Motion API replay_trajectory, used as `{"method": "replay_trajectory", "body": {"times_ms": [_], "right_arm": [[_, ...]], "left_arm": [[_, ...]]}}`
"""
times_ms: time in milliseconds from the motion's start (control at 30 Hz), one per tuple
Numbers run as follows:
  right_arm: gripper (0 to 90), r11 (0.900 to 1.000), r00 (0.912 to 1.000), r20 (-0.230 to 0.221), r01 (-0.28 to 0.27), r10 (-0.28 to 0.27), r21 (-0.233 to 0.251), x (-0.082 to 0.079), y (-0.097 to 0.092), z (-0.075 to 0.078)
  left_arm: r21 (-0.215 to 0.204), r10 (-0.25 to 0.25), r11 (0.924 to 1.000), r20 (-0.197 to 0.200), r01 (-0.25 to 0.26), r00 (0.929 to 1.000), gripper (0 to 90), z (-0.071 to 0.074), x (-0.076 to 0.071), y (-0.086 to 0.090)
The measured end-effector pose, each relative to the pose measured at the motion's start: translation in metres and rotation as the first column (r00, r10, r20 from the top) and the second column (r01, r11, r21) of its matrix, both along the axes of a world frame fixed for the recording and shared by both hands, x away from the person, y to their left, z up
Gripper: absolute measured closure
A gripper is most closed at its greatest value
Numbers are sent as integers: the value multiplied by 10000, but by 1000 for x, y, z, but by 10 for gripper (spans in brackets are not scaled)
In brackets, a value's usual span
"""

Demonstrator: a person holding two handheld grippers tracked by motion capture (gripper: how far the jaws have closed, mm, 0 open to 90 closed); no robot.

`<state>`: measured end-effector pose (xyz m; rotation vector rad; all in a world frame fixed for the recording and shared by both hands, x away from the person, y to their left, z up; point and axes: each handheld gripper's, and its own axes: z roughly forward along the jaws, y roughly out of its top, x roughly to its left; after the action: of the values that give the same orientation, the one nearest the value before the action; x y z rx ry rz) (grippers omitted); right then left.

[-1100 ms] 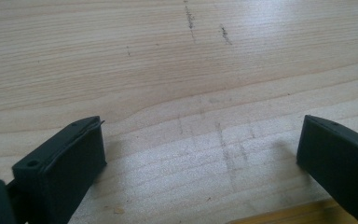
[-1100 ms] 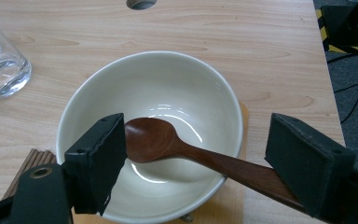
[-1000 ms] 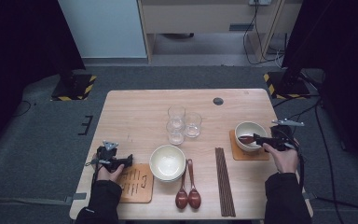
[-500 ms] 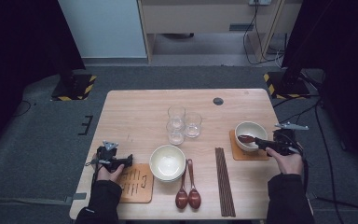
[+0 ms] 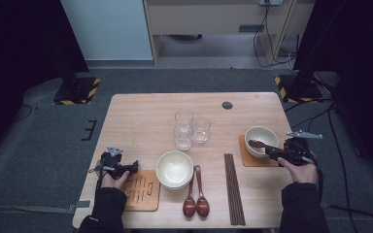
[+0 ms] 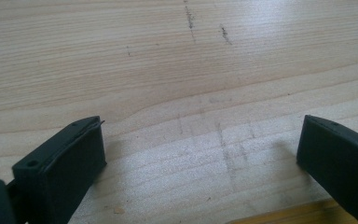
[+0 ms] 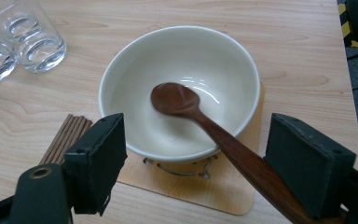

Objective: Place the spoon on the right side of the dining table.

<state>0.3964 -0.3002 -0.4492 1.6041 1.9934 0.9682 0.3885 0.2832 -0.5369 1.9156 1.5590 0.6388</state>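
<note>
A cream bowl [image 5: 261, 136] [image 7: 182, 60] stands on a wooden coaster [image 5: 252, 159] [image 7: 223, 191] at the table's right. A dark wooden spoon [image 5: 258, 144] [image 7: 177, 100] lies with its head inside the bowl and its handle over the rim. The handle runs back between the jaws of my right gripper [image 5: 279, 153] [image 7: 198, 135], close beside the right jaw. The jaws stand wide and open. My left gripper [image 5: 131, 167] [image 6: 200, 140] rests low over bare wood at the table's left, open with nothing between its jaws.
A second coaster [image 5: 141, 189] lies by the left hand, next to another cream bowl [image 5: 175, 169]. Two wooden spoons [image 5: 195, 204] and several chopsticks [image 5: 234, 187] [image 7: 65, 135] lie near the front edge. Three glasses [image 5: 189, 127] [image 7: 23, 37] stand mid-table.
My right hand and gripper have slipped slightly back toward the table's near edge. The spoon stays in the bowl. The left gripper has not moved.
</note>
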Motion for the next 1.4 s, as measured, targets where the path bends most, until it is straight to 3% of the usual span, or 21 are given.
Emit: {"method": "replay_trajectory", "body": {"times_ms": [767, 1400], "right_arm": [[210, 9975, 9982, -149, -572, 579, 427, -17, 10, 0], [238, 9858, 9932, -246, -1099, 1139, 1271, -24, 18, 2]], "left_arm": [[-2, 2, 10000, 1, -2, 10000, 0, 0, 0, 0], [2, -2, 10000, -1, 2, 10000, 0, 0, 0, 0]]}}
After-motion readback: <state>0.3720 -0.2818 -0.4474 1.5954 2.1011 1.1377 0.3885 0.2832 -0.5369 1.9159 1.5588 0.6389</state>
